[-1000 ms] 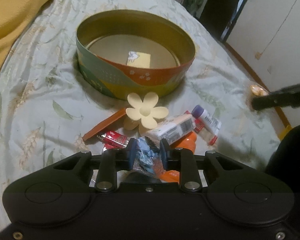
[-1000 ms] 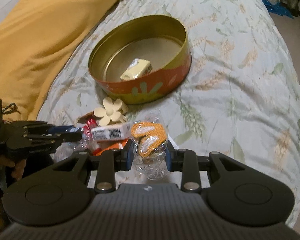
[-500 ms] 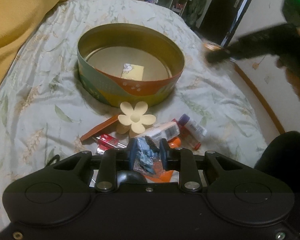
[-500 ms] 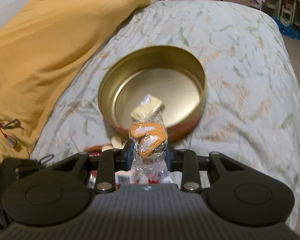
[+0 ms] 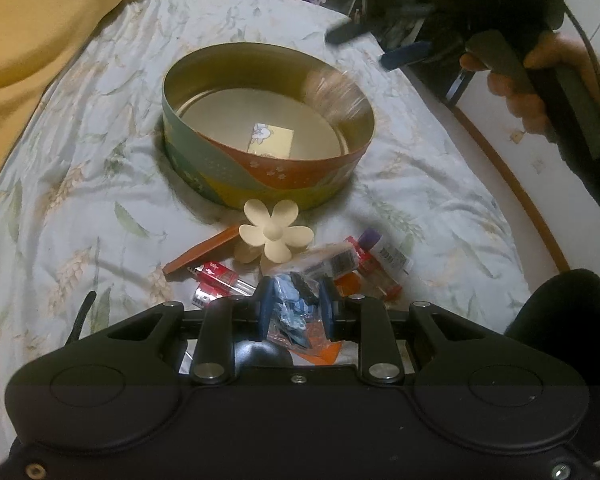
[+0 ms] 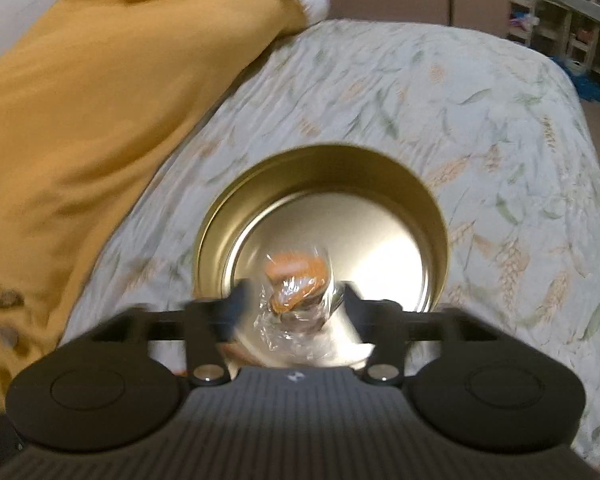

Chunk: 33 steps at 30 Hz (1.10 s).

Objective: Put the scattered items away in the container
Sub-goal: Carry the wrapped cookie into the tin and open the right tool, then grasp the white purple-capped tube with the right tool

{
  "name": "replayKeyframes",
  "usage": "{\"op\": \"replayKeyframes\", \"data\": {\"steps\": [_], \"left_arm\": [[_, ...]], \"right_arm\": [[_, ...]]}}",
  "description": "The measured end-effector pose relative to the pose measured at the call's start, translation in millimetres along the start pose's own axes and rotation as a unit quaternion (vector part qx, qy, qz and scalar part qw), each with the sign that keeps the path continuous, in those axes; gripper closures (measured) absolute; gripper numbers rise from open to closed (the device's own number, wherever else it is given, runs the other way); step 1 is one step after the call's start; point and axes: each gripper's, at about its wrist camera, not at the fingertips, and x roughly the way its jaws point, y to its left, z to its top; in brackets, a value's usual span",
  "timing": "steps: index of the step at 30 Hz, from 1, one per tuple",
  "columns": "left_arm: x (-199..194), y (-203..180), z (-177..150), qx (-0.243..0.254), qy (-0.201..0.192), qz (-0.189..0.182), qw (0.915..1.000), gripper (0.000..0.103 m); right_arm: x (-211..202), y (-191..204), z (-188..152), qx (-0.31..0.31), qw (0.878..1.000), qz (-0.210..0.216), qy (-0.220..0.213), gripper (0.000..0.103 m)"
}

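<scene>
Right gripper [image 6: 292,300], a second ago clamped on the bagged orange crochet piece [image 6: 296,276], now opening over the round tin [image 6: 436,216], bag dropping in; left gripper [image 5: 294,312] pinches blue packet [image 5: 294,306], next to go.

Our two black handheld grippers

Our left gripper [image 5: 294,312] has blue pads and silver screws; our right gripper [image 6: 292,304] has a ribbed grey top.

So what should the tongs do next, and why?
Probably carry the left tongs, shut on the blue packet, over to the tin. The right tongs are opening above it, letting the orange packet drop, so the blue one likely goes next.
</scene>
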Motion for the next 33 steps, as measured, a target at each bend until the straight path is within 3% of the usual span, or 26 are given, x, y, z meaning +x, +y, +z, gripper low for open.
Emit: {"op": "replayKeyframes", "data": {"steps": [6, 20, 33], "left_arm": [[5, 0, 1, -0.001, 0.007, 0.005, 1.0000, 0.081], [8, 3, 2, -0.005, 0.008, 0.020, 0.9998, 0.081], [5, 6, -2, -0.017, 0.005, 0.026, 0.9995, 0.081]], "right_arm": [[-14, -12, -9, -0.002, 1.000, 0.010, -0.013, 0.012], [-24, -26, -76, -0.015, 0.999, 0.007, 0.029, 0.012], [-1, -33, -127, -0.018, 0.996, -0.038, 0.076, 0.013]]}}
